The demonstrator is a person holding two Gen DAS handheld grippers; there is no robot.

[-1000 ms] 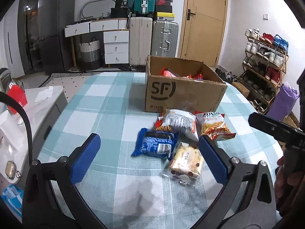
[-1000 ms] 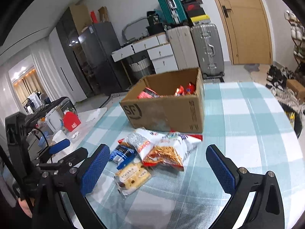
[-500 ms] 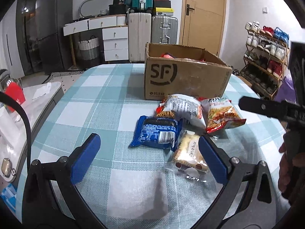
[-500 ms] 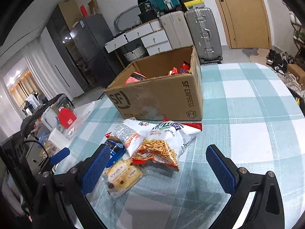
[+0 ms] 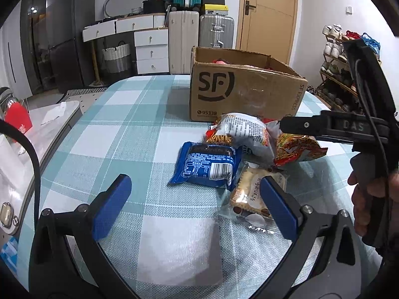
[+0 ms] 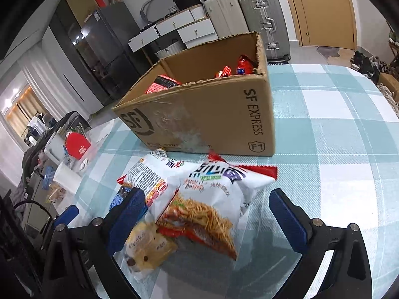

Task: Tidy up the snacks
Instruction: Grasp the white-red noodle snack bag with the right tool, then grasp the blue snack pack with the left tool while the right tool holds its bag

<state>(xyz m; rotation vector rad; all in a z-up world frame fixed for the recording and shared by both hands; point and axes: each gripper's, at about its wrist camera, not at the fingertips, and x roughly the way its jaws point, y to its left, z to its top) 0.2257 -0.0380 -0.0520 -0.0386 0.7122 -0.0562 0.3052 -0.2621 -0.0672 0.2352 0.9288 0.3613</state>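
snacks (image 6: pixel 199 199) piled loose before the box (image 6: pixel 212 114), right tongs (image 6: pixel 207 214) wide around the noodle bag, left tongs (image 5: pixel 192 199) wide; overlapping packets may drag along.

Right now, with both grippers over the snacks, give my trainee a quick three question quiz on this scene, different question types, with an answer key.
1. True or false: the left gripper is shut on the blue packet.
2. Which snack lies between the right gripper's open fingers? A) noodle-snack bag B) clear-wrapped biscuit pack C) a can
3. Fill in: the cardboard box already holds ____ packets.

Key: 1 false, both grippers are open and empty. 2 A. 3 red.
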